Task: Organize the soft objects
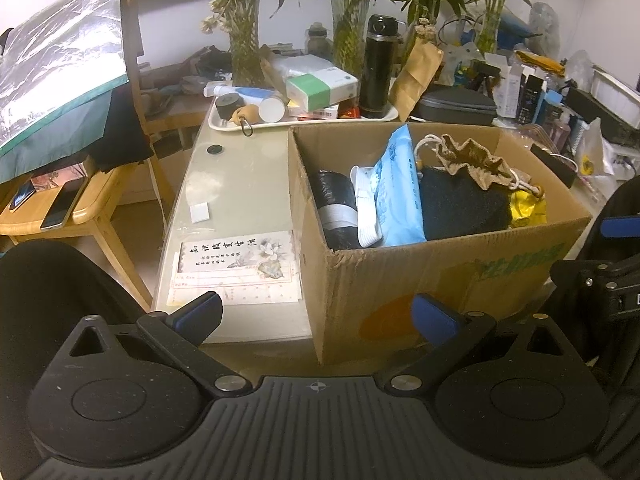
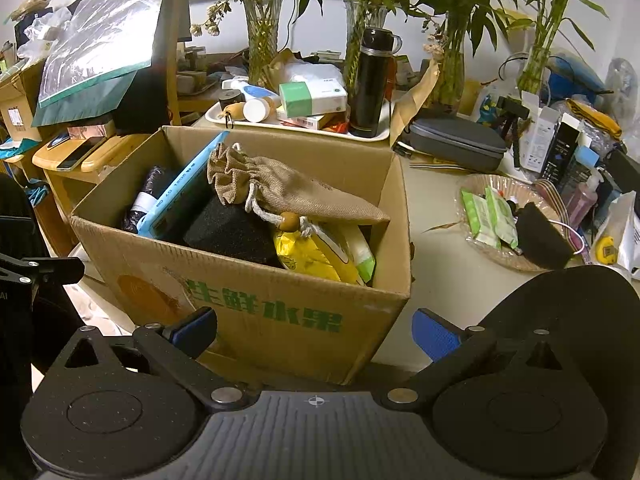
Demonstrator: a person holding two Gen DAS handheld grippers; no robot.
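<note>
A cardboard box stands on the table and holds soft things: a burlap drawstring pouch, a blue wipes pack, a black sponge block, a yellow bag and a black roll. My left gripper is open and empty in front of the box's near left corner. My right gripper is open and empty in front of the box's printed side. Another black sponge lies in a wicker dish.
A white tray with a black flask, tissue box and bottles stands behind the box. Vases with plants line the back. A grey case and small boxes crowd the right. A wooden chair stands left.
</note>
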